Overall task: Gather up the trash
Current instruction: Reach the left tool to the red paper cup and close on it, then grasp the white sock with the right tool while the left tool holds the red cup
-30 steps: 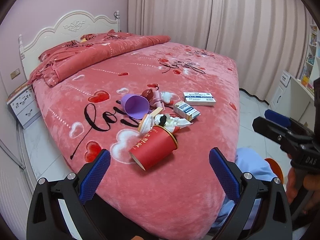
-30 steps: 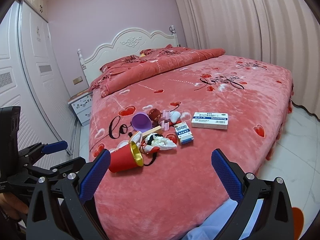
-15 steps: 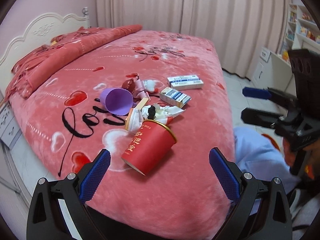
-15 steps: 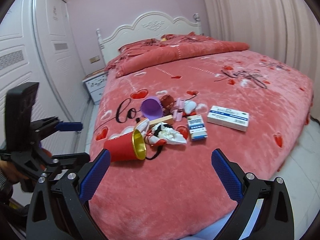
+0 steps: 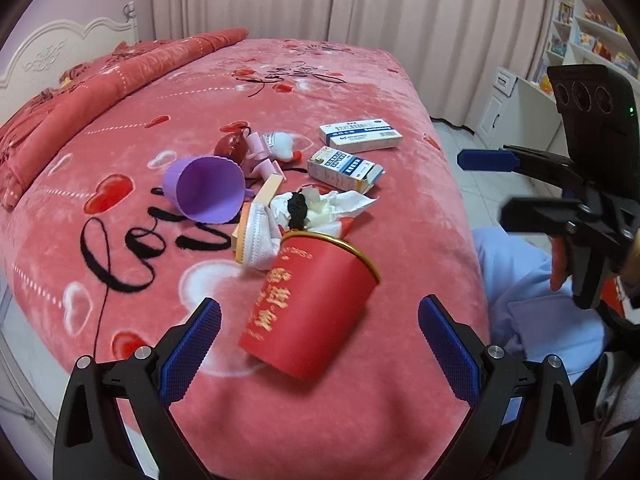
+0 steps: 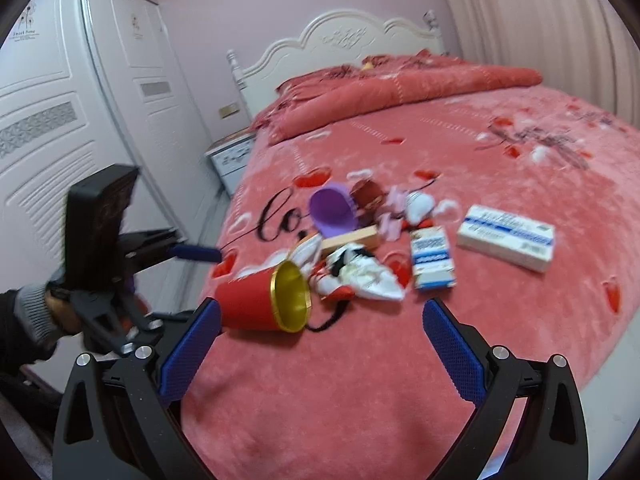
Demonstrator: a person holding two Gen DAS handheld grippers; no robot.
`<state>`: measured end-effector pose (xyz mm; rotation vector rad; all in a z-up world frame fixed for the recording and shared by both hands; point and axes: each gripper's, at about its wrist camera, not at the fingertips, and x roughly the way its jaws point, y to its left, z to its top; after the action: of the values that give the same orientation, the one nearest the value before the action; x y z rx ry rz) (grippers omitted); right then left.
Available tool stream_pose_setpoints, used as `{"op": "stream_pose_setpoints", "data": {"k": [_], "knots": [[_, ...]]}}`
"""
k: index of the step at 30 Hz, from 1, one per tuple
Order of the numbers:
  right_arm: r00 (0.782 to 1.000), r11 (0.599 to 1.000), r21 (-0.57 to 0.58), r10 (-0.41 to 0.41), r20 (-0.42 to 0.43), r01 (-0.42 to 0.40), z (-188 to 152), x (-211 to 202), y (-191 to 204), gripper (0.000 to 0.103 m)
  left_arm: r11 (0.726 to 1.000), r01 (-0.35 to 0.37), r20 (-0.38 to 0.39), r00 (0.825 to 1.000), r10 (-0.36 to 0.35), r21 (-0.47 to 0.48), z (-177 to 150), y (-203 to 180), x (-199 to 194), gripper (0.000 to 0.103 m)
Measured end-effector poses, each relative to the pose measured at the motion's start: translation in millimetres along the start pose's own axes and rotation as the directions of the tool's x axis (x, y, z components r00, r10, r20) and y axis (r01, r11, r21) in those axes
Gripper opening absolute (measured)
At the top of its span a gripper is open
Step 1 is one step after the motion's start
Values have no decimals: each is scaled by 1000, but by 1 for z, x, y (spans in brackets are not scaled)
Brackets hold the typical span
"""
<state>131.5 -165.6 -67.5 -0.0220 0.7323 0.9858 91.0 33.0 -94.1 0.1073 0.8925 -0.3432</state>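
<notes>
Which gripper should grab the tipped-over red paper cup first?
Probably the left gripper. The red paper cup lies between its open blue fingers, close in front. The right gripper is open too, but the cup sits off towards its left finger.

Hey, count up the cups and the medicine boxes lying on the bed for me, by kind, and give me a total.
Cups: 2, the red paper cup and the purple cup, both on their sides.
Medicine boxes: 2, the long white box and the smaller blue-and-white box.
Total: 4
</notes>
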Motion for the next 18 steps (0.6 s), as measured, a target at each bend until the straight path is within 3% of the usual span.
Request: {"op": "stream_pose_setpoints", "data": {"k": [7, 13, 15, 18], "knots": [[1000, 1000, -11, 18, -24, -18, -7, 12, 2, 98, 998, 58, -45, 997, -56, 32, 4, 14, 27, 97], [998, 998, -62, -24, -60, 21, -6, 22, 8, 98, 990, 131, -62, 990, -128, 54, 4, 16, 38, 97], [997, 998, -61, -22, -73, 17, -5, 27, 6, 98, 985, 159, -83, 985, -153, 66, 2, 14, 44, 72], [995, 999, -42, -4, -96, 0, -4, 35, 1, 98, 982, 176, -113, 979, -168, 63, 1, 17, 51, 66]]}}
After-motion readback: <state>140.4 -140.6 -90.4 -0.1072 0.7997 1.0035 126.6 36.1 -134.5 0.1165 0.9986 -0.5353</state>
